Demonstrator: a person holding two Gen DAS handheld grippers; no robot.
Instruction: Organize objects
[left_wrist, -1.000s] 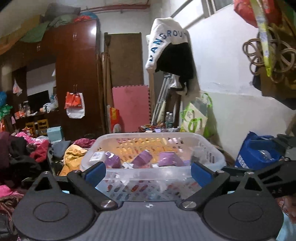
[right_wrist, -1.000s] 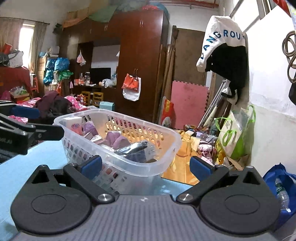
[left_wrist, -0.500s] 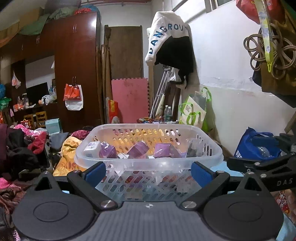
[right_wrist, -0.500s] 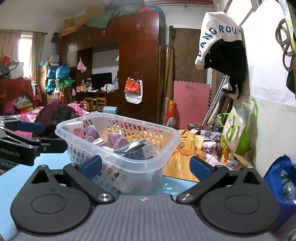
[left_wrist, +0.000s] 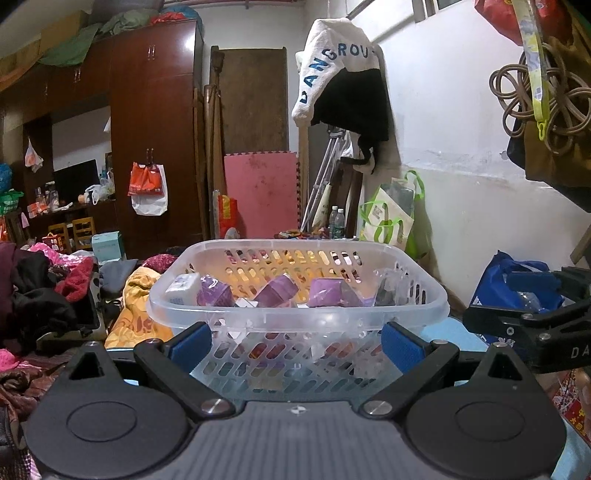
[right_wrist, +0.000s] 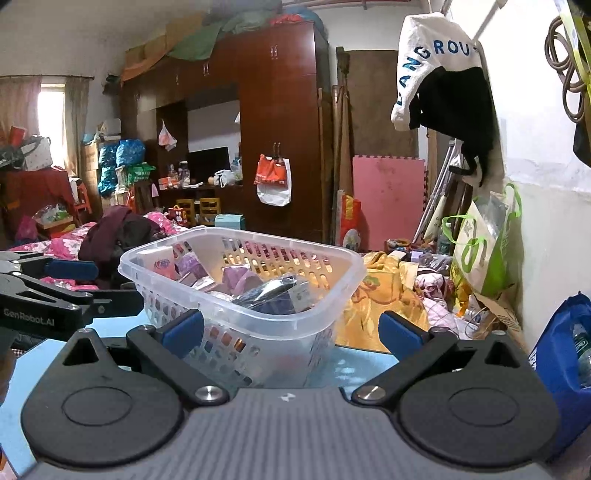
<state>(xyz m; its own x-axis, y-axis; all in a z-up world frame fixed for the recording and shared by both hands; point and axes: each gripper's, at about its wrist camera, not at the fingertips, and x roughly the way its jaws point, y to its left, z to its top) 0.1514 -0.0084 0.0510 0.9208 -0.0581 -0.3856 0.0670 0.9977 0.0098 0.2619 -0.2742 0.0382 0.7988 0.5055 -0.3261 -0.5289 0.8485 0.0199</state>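
A clear plastic basket (left_wrist: 295, 317) stands on a light blue table (left_wrist: 447, 332). It holds several purple packets (left_wrist: 280, 290), a white box (left_wrist: 181, 288) and a dark wrapped item (right_wrist: 269, 291). My left gripper (left_wrist: 295, 345) is open and empty, level with the basket's near wall. My right gripper (right_wrist: 291, 332) is open and empty, facing the basket (right_wrist: 325, 302) from its right corner. The right gripper also shows at the right of the left wrist view (left_wrist: 532, 310), and the left gripper at the left of the right wrist view (right_wrist: 55, 288).
The table's far edge lies just behind the basket. Beyond it are piled clothes (left_wrist: 44, 288), a yellow blanket (right_wrist: 384, 295), a blue bag (left_wrist: 513, 280) and a green-handled bag (left_wrist: 391, 218) by the white wall. A dark wardrobe (right_wrist: 280, 147) stands at the back.
Both grippers have dropped lower, so the basket sits higher in both views and its rim hides more of the contents. Both stay open and empty.
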